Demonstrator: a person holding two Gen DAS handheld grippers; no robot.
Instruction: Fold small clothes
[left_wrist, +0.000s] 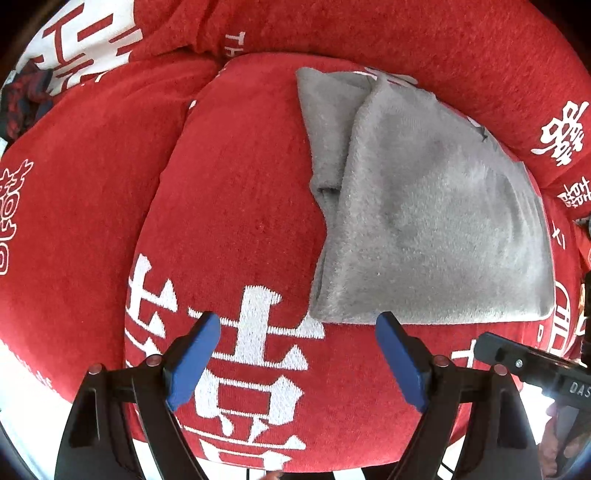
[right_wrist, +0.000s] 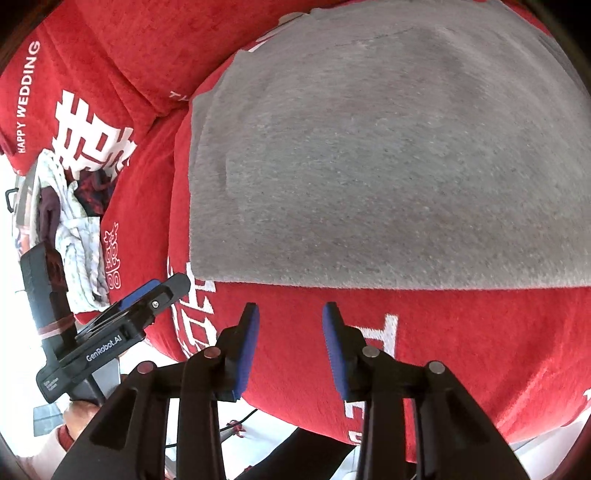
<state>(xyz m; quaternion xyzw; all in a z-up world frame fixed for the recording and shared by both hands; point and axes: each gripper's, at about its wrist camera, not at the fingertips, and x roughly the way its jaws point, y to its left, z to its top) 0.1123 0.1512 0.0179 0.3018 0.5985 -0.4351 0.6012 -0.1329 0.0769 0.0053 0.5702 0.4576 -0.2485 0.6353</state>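
Observation:
A folded grey fleece garment (left_wrist: 424, 206) lies flat on a red cushion (left_wrist: 229, 192) printed with white characters. My left gripper (left_wrist: 297, 332) hangs just off the garment's near left corner, its blue pads wide apart with nothing between them. In the right wrist view the same grey garment (right_wrist: 369, 155) fills the upper half. My right gripper (right_wrist: 290, 314) hovers over bare red cushion (right_wrist: 461, 339) a little short of the garment's near edge, jaws partly apart and empty. The left gripper (right_wrist: 147, 295) also shows at the left of that view, held by a hand (right_wrist: 79, 415).
A heap of other small clothes (right_wrist: 74, 229), white patterned and dark red, lies at the far left beside the cushions. More red cushions (left_wrist: 406, 33) rise behind the garment. The right gripper's body (left_wrist: 532, 365) shows at the lower right of the left wrist view.

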